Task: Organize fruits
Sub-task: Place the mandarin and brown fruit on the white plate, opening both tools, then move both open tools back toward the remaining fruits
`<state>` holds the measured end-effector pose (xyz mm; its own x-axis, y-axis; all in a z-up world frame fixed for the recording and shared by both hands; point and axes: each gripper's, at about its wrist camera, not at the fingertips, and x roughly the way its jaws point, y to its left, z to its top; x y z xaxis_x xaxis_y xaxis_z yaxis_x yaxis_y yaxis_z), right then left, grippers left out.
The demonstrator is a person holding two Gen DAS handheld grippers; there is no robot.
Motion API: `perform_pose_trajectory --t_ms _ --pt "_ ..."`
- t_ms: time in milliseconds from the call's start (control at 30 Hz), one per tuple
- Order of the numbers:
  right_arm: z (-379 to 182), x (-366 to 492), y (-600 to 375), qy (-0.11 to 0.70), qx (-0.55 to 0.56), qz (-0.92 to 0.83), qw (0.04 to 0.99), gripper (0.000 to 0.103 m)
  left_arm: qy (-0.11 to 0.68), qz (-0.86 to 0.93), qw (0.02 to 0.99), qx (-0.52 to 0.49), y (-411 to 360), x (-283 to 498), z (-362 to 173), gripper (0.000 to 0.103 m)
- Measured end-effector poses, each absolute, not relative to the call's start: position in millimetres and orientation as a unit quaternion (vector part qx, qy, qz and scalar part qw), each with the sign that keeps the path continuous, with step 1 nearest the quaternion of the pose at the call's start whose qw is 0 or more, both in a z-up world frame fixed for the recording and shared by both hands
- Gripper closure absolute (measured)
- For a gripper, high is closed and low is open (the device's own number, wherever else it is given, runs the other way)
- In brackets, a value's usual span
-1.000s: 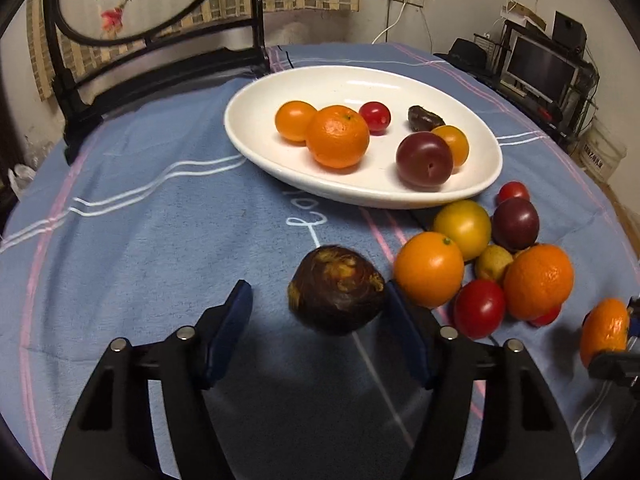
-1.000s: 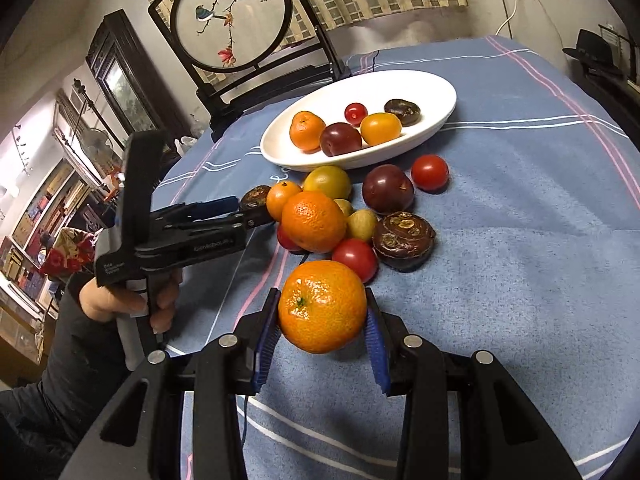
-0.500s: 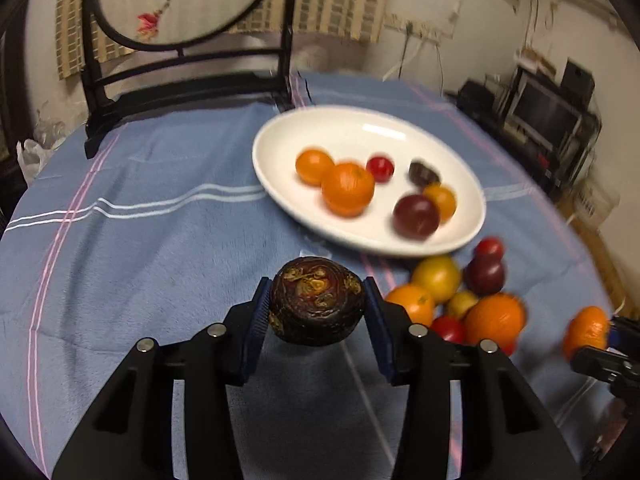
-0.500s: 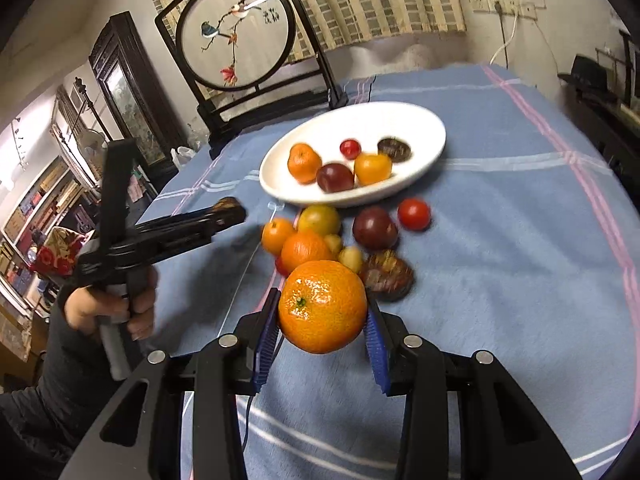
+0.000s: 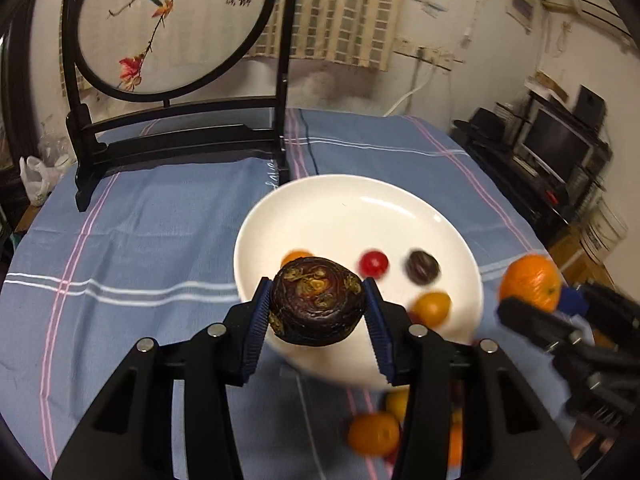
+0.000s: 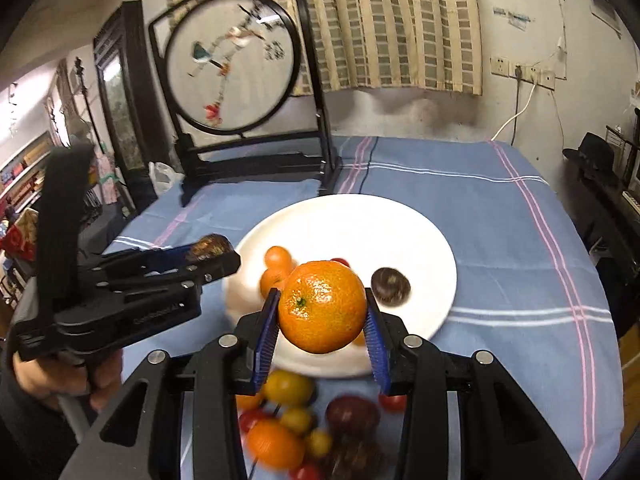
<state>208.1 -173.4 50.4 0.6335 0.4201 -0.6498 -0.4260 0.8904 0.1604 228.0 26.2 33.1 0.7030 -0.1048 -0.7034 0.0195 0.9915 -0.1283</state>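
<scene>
Standing over the table, I see both tools held up above the white plate, each with a fruit pinched between its blue pads. The left gripper, low in the middle of its own view, has its jaws drawn in about a dark brown, wrinkled fruit, which hangs clear of the blue striped cloth and hides part of the plate's near side. The right gripper is clamped the same way on a large orange, stalk end towards the camera, low centre in its frame.

On the plate lie a small red fruit, a dark round one and a yellow-orange one, all blurred. A loose heap of fruit sits on the cloth at the bottom of the right view, below the plate, too smeared to count.

At the left edge of the right view a hand grips the left tool's handle. A round embroidered screen in a black stand fills the upper left of the left view.
</scene>
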Motion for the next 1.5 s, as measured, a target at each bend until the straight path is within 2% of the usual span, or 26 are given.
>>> perform_pose_trajectory --t_ms 400,433,467,500,533,700,800,933,1500 --pt "0.2 270.8 -162.4 0.405 0.012 0.229 0.885 0.062 0.421 -0.022 0.905 -0.053 14.6 287.2 -2.3 0.058" --pt "-2.6 272.7 -160.8 0.409 0.015 0.232 0.883 0.061 0.422 -0.022 0.905 -0.051 13.2 289.2 -4.0 0.056" --pt "-5.7 274.4 -161.0 0.412 0.022 0.237 0.88 0.058 0.422 -0.021 0.905 -0.05 11.8 291.4 -5.2 0.049" --pt "-7.3 274.4 -162.4 0.414 0.032 0.245 0.876 0.055 0.42 -0.013 0.906 -0.048 12.0 293.4 -5.2 0.03" --pt "-7.7 273.7 -163.8 0.415 0.04 0.249 0.874 0.05 0.413 -0.003 0.909 -0.046 11.8 292.0 -3.5 0.023" --pt "3.6 263.9 -172.4 0.4 0.05 0.249 0.881 0.042 0.39 -0.004 0.92 -0.046 14.2 273.7 12.3 0.022" --pt "11.6 256.7 -179.0 0.395 0.05 0.25 0.883 0.036 0.382 0.003 0.924 -0.034 15.5 257.8 19.8 0.013" --pt "19.3 238.0 -188.5 0.394 0.038 0.25 0.884 0.033 0.375 0.005 0.927 -0.028 18.1 229.8 22.3 0.009" --pt "-4.9 140.5 -238.5 0.417 0.029 0.226 0.88 0.031 0.405 -0.002 0.913 -0.058 34.3 147.3 -4.5 0.008"
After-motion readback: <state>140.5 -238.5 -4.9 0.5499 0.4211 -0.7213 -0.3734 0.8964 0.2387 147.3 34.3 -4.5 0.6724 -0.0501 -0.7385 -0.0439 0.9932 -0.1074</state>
